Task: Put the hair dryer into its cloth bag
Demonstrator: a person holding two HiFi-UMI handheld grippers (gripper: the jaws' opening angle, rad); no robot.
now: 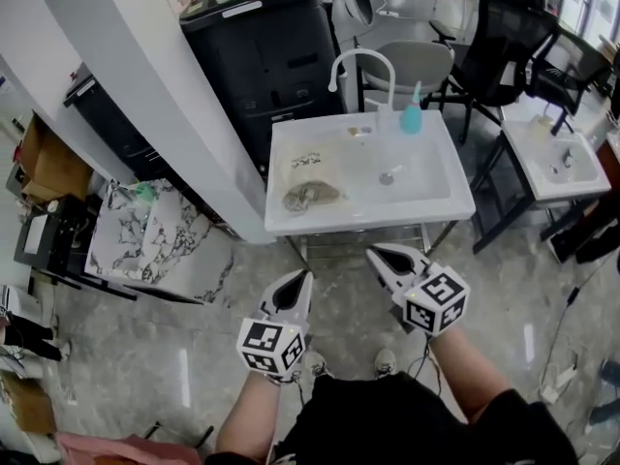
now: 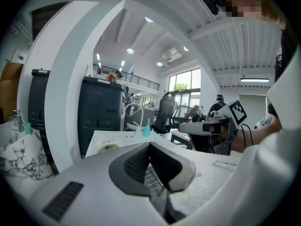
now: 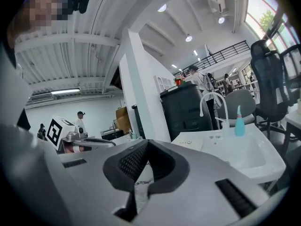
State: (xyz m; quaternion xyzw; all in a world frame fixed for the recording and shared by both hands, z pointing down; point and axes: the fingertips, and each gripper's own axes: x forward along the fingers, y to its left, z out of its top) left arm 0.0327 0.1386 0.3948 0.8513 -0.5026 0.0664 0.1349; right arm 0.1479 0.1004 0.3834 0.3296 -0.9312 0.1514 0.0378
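2 grippers, both empty, held low before body, short of sink: looks like approach stance, nothing grasped yet. L gripper: jaws together, nothing btwn. Cloth bag lies flat on L side of white sink top, within easy reach. Greyish bundle on bag's near end, prob dryer itself, can't confirm. R gripper: jaws together too, aimed at sink. Teal bottle by faucet, clear of work area.

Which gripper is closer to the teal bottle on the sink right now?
Right. The right gripper is just in front of the sink, almost straight below the teal bottle; the left gripper is farther from it, off to the left.
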